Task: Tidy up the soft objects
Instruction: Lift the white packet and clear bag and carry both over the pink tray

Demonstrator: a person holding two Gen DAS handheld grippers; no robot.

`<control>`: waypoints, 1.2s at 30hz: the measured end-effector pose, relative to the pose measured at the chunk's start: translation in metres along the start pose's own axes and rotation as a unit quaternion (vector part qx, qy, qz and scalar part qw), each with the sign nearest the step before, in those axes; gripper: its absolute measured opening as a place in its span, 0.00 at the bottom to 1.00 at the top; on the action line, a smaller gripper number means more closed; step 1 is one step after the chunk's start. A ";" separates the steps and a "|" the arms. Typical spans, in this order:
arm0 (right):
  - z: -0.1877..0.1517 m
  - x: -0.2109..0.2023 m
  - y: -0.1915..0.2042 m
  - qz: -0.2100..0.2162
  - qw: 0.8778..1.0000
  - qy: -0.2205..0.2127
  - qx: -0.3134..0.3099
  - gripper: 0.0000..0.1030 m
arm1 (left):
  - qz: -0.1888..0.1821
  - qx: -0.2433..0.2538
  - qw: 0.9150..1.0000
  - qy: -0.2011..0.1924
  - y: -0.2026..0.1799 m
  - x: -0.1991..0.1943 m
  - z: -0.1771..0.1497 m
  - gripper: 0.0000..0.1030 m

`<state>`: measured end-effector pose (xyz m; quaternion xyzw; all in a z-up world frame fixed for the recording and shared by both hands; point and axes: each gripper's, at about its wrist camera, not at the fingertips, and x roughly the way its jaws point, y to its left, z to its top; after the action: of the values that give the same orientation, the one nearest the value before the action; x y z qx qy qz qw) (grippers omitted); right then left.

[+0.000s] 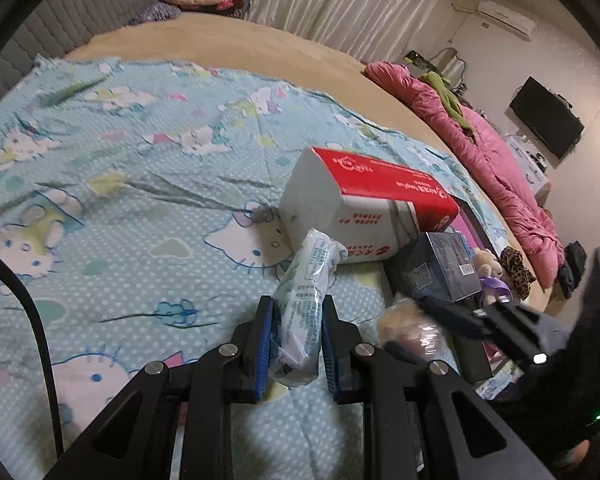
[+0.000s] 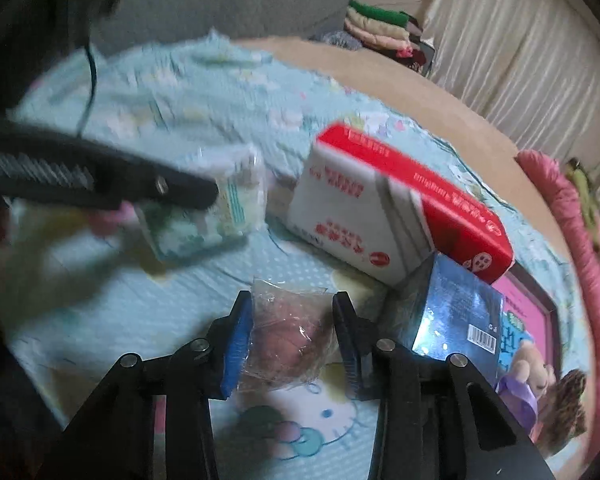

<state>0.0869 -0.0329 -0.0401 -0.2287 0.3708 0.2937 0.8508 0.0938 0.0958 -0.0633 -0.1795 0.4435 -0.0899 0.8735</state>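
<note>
Both hand-held grippers are busy over the bed: the left gripper [image 1: 296,334] is clamped on a soft tissue pack [image 1: 306,300], lifted just clear of the Hello Kitty quilt [image 1: 120,200], while the right gripper [image 2: 292,344] straddles a crinkly clear plastic bag [image 2: 290,340], its left pad touching, the right side hard to judge. Both look light and squashy; the film seems slippery, so mid-body holds suit best. Just ahead of the fingers leans a red-and-white tissue box [image 2: 384,208], with a glossy blue box [image 2: 452,312] to its right.
</note>
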 end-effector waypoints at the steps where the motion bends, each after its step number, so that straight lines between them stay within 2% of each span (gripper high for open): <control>1: 0.004 -0.009 -0.001 0.007 1.000 -0.011 0.008 0.40 | 0.007 -0.001 1.000 -0.003 -0.001 -0.004 -0.001 0.22; 8: 0.021 -0.055 -0.011 0.011 0.997 -0.064 0.047 0.38 | 0.020 -0.001 0.999 -0.028 -0.020 -0.037 -0.005 0.22; 12: 0.020 -0.078 -0.022 0.011 0.993 -0.089 0.072 0.37 | 0.025 0.011 0.999 -0.041 -0.038 -0.053 -0.002 0.22; 26: -0.007 -0.141 -0.070 -0.014 0.981 -0.141 0.136 0.36 | 0.016 0.077 0.995 -0.066 -0.123 -0.083 0.008 0.22; 36: -0.036 -0.182 -0.125 -0.049 0.962 -0.175 0.206 0.36 | 0.016 0.127 0.989 -0.068 -0.182 -0.088 0.013 0.22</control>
<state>0.0521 -0.2054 0.0977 -0.0116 0.2567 0.2048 0.9445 0.0526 -0.0403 0.0809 -0.0660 0.3705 -0.1190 0.9188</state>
